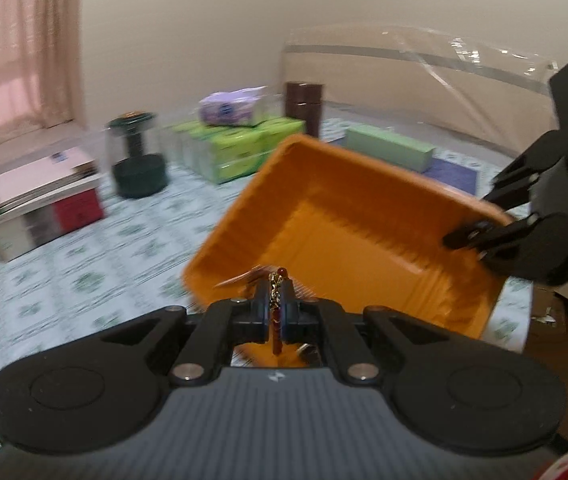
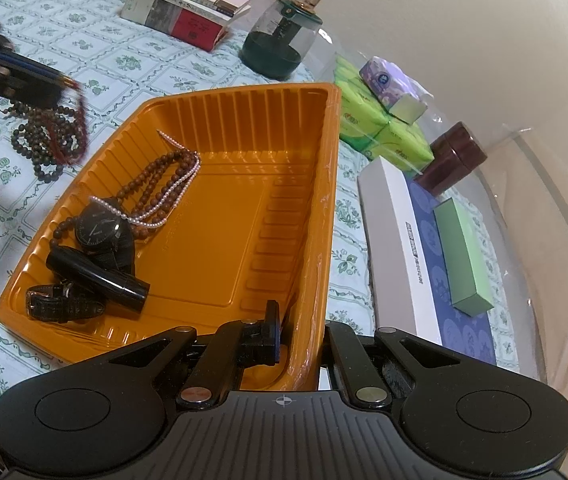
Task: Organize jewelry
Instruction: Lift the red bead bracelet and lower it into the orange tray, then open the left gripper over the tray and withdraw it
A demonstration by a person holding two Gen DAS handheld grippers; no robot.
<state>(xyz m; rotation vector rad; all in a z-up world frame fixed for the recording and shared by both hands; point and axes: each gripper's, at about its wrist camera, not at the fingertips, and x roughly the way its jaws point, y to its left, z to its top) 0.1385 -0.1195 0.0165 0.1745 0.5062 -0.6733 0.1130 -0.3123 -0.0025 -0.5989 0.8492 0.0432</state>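
An orange plastic tray (image 2: 244,90) lies on the flowered tablecloth. In it are a brown bead necklace (image 2: 156,184), a pearl strand (image 2: 180,184), a black watch (image 2: 98,230), a black tube (image 2: 96,274) and a dark strap (image 2: 64,306). My right gripper (image 2: 300,332) is shut on the tray's near wall; the left wrist view shows it (image 1: 468,236) at the tray (image 1: 344,248) rim. My left gripper (image 1: 278,300) is shut on a dark red bead strand (image 1: 277,320) with a gold piece. In the right wrist view, that gripper (image 2: 66,82) dangles the strand (image 2: 83,120) over a pile of dark beads (image 2: 40,140) left of the tray.
Stacked books (image 2: 188,12) and a green glass jar (image 2: 280,44) stand behind the tray. Green tissue packs (image 2: 380,124), a purple pack (image 2: 388,80), a brown container (image 2: 456,156), a long white box (image 2: 400,248) and a green box (image 2: 464,260) line the right side.
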